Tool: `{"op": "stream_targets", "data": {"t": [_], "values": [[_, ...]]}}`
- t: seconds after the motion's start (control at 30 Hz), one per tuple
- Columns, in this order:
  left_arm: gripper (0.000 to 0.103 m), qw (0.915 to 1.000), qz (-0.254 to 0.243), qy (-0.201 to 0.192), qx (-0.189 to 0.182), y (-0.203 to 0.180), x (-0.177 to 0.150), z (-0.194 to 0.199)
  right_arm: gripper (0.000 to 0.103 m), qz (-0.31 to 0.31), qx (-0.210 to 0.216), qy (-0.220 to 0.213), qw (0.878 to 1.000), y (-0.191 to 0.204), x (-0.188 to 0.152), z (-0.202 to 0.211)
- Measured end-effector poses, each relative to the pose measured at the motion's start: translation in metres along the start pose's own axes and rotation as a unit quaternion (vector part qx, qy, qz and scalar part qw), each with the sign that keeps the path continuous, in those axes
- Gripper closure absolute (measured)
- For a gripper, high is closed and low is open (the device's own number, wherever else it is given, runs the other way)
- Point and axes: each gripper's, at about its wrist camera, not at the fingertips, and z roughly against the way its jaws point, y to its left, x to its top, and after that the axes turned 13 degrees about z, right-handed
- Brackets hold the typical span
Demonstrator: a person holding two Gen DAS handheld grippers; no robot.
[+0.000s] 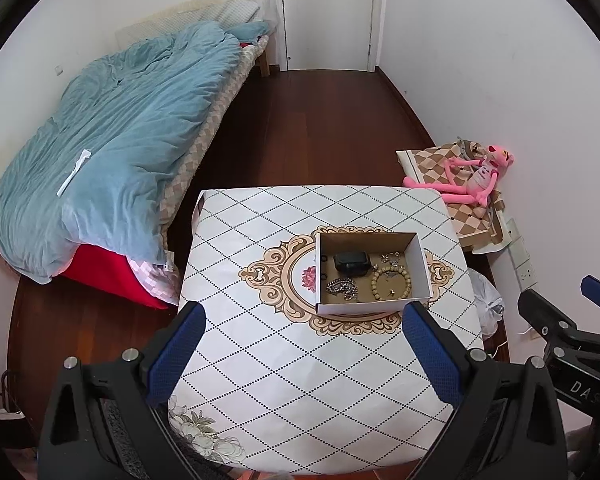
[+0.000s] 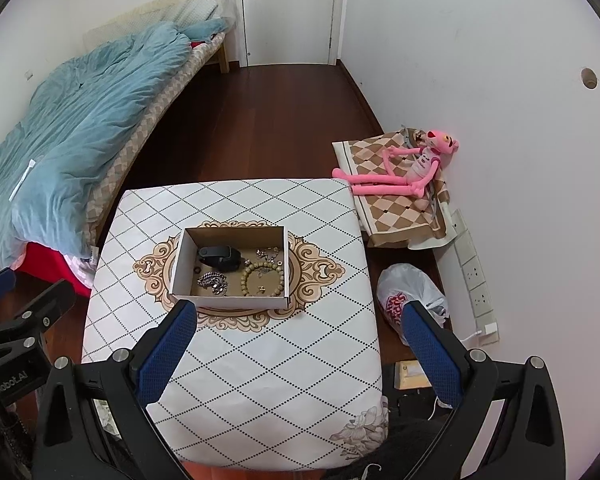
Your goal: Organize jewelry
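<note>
I hold my left gripper (image 1: 302,334) and my right gripper (image 2: 298,334) side by side, both tilted downward, each with its blue-padded fingers (image 1: 178,354) spread wide apart and nothing held between them.

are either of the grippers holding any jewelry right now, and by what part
Nothing is held. The left gripper and right gripper both hover with jaws wide open; the jewelry lies in the open cardboard box.
</note>
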Motion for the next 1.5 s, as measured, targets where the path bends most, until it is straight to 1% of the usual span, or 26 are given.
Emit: {"op": "stream_targets", "data": {"t": [0.67, 1.03, 1.5], "values": [[0.003, 1.0, -0.002, 0.003, 0.001, 0.006, -0.004, -0.003, 0.0, 0.003, 0.003, 0.007, 1.0, 0.003, -0.004, -0.001], [0.003, 0.9998, -0.008, -0.009, 0.015, 0.006, -0.009, 0.0, 0.0, 0.003, 0.008, 0.007, 1.0, 0.002, -0.004, 0.001], [0.003, 0.9999, -0.013, -0.006, 0.009, 0.003, -0.011, 0.001, 0.0, 0.007, 0.003, 0.012, 1.0, -0.002, -0.005, 0.001]]}}
